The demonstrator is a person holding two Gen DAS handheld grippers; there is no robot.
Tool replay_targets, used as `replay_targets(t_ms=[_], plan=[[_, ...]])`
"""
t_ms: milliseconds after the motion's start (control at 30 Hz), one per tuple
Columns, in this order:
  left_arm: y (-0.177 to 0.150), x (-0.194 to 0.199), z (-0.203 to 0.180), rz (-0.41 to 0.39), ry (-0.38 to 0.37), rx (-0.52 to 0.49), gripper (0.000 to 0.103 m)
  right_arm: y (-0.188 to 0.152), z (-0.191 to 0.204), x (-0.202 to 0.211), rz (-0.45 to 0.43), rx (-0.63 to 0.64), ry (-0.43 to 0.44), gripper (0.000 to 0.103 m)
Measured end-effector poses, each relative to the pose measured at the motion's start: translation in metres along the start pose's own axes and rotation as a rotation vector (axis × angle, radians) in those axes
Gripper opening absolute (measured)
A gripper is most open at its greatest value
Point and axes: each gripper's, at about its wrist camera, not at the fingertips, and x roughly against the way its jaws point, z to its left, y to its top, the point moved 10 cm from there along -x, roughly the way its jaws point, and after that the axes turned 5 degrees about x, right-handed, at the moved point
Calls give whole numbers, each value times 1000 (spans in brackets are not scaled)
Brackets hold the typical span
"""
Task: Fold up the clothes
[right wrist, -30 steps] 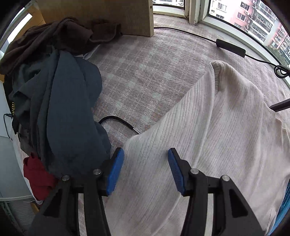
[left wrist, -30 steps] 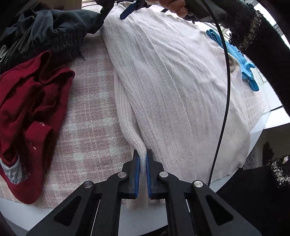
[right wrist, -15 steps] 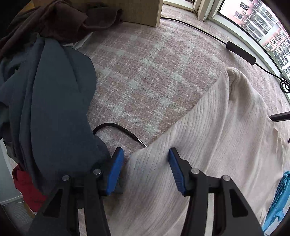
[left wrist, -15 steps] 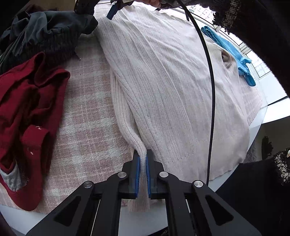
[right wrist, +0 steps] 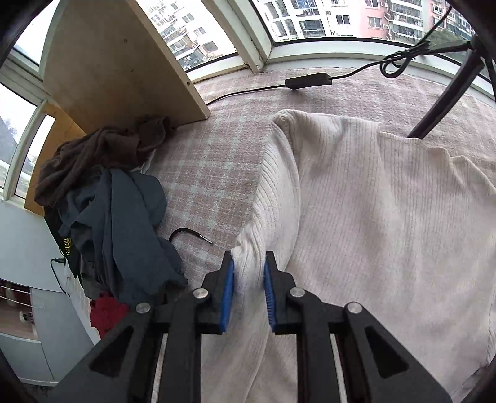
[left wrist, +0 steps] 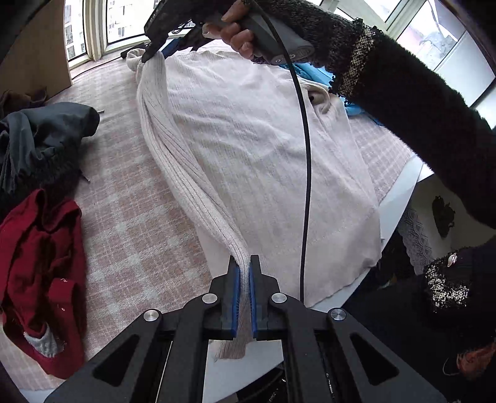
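Left gripper [left wrist: 244, 297] jaws clamped on the cuff of the cream ribbed sweater [left wrist: 257, 148]; right gripper [right wrist: 248, 297] jaws closing around its shoulder edge. Sleeve lifted taut between both, body flat on the pink plaid bench [left wrist: 130, 198]. Fold barely begun. Unfolded clothes pile [right wrist: 117, 217] beside the sweater; bay windows [right wrist: 310, 21] beyond.

Surface cover: pink plaid cloth [left wrist: 130, 217] spread under everything.
Back left: wooden board [right wrist: 117, 65] standing upright by the windows [right wrist: 294, 21].
Cable: black cord with an inline box [right wrist: 308, 82] lying along the window side.
Outside: apartment blocks [right wrist: 356, 15] beyond the glass.
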Motion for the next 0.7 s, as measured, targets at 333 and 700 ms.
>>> replay_targets(t_ms=[333, 700], plan=[[-22, -31, -28, 149, -63, -51, 9, -55, -108, 18, 67, -163, -98, 27], [-26, 18, 31, 99, -8, 57, 12, -42, -75, 69, -26, 69, -105, 30]])
